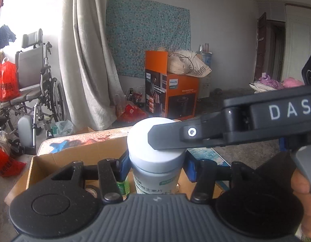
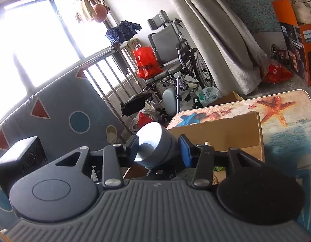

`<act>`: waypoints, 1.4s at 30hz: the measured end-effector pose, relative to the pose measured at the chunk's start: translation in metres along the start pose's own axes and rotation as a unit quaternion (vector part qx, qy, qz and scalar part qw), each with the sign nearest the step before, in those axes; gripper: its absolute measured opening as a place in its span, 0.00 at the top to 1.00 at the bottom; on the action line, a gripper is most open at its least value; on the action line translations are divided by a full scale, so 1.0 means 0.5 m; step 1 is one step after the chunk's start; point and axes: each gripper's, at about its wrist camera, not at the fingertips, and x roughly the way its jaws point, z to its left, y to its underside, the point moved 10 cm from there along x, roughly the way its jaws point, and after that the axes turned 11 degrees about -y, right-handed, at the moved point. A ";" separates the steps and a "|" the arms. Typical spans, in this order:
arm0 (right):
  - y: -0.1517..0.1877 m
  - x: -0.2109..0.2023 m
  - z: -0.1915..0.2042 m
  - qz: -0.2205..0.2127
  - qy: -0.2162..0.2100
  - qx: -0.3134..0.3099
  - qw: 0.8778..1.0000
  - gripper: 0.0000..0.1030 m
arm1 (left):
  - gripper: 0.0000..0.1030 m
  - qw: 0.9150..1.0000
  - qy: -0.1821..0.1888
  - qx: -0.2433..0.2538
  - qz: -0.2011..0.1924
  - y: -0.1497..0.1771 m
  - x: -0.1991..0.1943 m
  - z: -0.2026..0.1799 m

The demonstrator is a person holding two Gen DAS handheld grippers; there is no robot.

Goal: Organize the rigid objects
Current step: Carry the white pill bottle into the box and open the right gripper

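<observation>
**Gripping one white-capped bottle with both grippers above the box**

Holding the body of a white-capped bottle (image 1: 155, 161) between its blue pads, the left gripper (image 1: 156, 166) pointed somewhat downward, jaws part-way apart and pressed on the bottle's sides just under the cap. The bottle stood upright in that grip, its green-printed label showing below the pads. Across the cap lay one black finger of the right gripper (image 2: 159, 151), coming in from the right side of the left wrist view; a hand (image 1: 300, 183) showed at the lower right edge behind it.

In the right wrist view the same cap (image 2: 153, 147) sat between the right gripper's pads, seen end-on and tilted. The left pad touched its rim; whether the right pad pressed on it I could not tell, so that grip stayed uncertain.

Beneath both grippers stood an open cardboard box (image 1: 78, 155), its near rim close under the left gripper, with a green-labelled item (image 1: 123, 187) and a dark tape roll (image 1: 92, 192) inside. The box rested on a surface (image 2: 286, 133) printed with starfish and shells; bare room lay right of the box up to the surface's rounded far corner.

Beyond were a wheelchair (image 2: 175, 56), a long curtain (image 1: 86, 60) and an orange carton (image 1: 171, 92) by the wall.
</observation>
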 end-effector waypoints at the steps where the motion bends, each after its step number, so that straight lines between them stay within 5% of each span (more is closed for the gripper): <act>1: 0.010 0.001 -0.029 0.005 0.005 0.011 1.000 0.58 | 0.47 1.000 0.007 -0.004 0.015 0.013 0.021 -0.007; 7: 0.076 0.035 -0.147 0.037 0.025 0.048 0.998 0.58 | 0.47 0.996 0.028 -0.020 0.086 0.079 0.118 -0.020; 15: 0.102 0.092 -0.178 0.062 0.034 0.025 0.997 0.57 | 0.47 0.991 0.029 -0.026 0.129 0.119 0.160 -0.016; 30: 0.114 0.110 -0.190 0.072 0.048 -0.004 0.996 0.53 | 0.47 0.988 0.033 -0.040 0.146 0.145 0.175 -0.028; 42: 0.100 0.094 -0.168 0.045 0.051 -0.027 0.997 0.38 | 0.18 0.991 0.040 -0.038 0.122 0.132 0.156 -0.025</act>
